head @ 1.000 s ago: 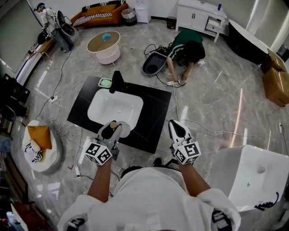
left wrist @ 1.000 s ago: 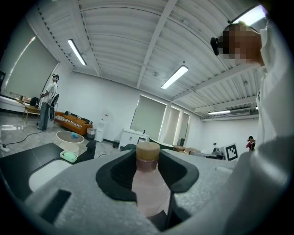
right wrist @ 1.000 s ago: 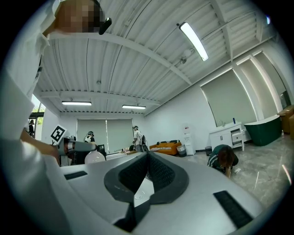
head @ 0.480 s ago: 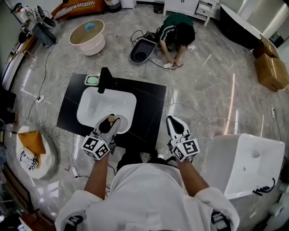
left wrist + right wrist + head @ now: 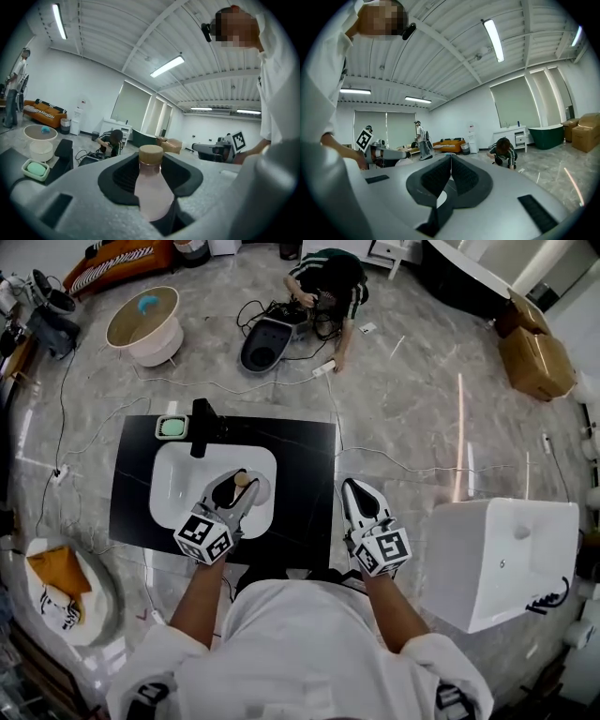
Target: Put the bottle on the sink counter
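- Pink-tinted bottle (image 5: 151, 190) with a tan cap, clamped upright between the jaws of the left gripper (image 5: 232, 498); the head view places it above the near right part of the white basin (image 5: 178, 479), not yet over the slab.
- Right gripper (image 5: 359, 501): jaws pressed together on nothing, held off to the right of the basin, past the slab's near right corner.
- Step in hand, as judged: carrying the bottle to its place. It has not been set down.
- Next move, as judged: shift the bottle rightward from the basin onto the flat black sink counter (image 5: 305, 474), lower it until its base rests level, then part the jaws. The bare stretch right of the basin offers the most room.
- Risk, as judged: letting go over the basin's sloped wall would let the bottle tip or roll.
- Surface: a dark, glossy slab surrounding the basin. A black faucet (image 5: 200, 415) stands at the basin's far edge and a green soap dish (image 5: 171, 427) lies just left of the faucet.
- Room: grey marbled floor (image 5: 422, 427) strewn with cables. Beyond the basin, a crouching person (image 5: 328, 273) works at floor level. A round white table (image 5: 145, 324) stands far left of the basin, cardboard boxes (image 5: 534, 362) far right, and a large white fixture (image 5: 502, 559) right of it.
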Action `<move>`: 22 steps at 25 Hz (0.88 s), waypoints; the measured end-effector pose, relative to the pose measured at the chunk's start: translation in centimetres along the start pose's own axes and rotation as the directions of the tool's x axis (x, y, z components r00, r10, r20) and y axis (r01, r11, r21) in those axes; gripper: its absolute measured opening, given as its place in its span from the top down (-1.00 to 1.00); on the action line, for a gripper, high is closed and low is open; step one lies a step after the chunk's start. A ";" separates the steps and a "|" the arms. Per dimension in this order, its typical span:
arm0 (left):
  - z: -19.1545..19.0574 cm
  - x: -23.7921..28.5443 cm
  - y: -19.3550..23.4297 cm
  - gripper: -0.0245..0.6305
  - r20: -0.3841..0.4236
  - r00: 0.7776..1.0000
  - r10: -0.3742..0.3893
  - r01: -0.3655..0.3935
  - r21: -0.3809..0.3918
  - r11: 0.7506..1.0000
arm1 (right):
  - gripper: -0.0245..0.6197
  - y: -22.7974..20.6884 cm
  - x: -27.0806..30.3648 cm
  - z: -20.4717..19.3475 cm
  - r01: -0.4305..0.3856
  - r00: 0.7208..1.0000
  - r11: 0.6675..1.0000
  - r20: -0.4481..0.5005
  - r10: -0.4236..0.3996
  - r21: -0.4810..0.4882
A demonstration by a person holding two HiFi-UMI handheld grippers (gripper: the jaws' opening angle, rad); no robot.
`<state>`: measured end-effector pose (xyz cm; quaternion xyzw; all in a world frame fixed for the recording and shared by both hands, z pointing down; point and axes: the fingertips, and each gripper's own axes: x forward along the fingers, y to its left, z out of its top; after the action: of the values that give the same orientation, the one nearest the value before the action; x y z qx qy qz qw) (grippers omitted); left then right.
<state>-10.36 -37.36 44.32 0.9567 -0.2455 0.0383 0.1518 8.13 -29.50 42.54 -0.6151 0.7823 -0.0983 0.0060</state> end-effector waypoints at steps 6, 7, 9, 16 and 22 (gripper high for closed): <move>0.2 3.3 2.1 0.47 -0.024 0.995 -0.098 0.099 0.015 0.995 | 0.88 -0.9 2.5 0.4 0.078 0.997 0.997 0.006 -0.078 -0.023; 0.2 3.8 2.4 0.47 -0.029 0.993 -0.112 0.113 0.021 0.993 | 0.88 -1.2 2.9 0.5 0.093 0.996 0.995 0.005 -0.093 -0.030; 0.0 5.0 2.9 0.47 -0.039 0.990 -0.136 0.138 0.031 0.990 | 0.88 -2.1 3.4 0.4 0.133 0.991 0.990 0.001 -0.133 -0.043; -1.7 9.3 3.6 0.47 -0.076 0.980 -0.186 0.188 0.028 0.982 | 0.88 -4.8 5.0 0.5 0.182 0.983 0.980 -0.008 -0.183 -0.079; -2.0 13.9 4.5 0.47 -0.049 0.987 -0.150 0.152 0.046 0.987 | 0.88 -8.0 7.0 -1.5 0.141 0.990 0.988 -0.018 -0.142 -0.056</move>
<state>-0.33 -46.86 49.50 0.9749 -0.1678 0.0547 0.1360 13.91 -37.85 46.10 -0.6679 0.7390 -0.0839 -0.0266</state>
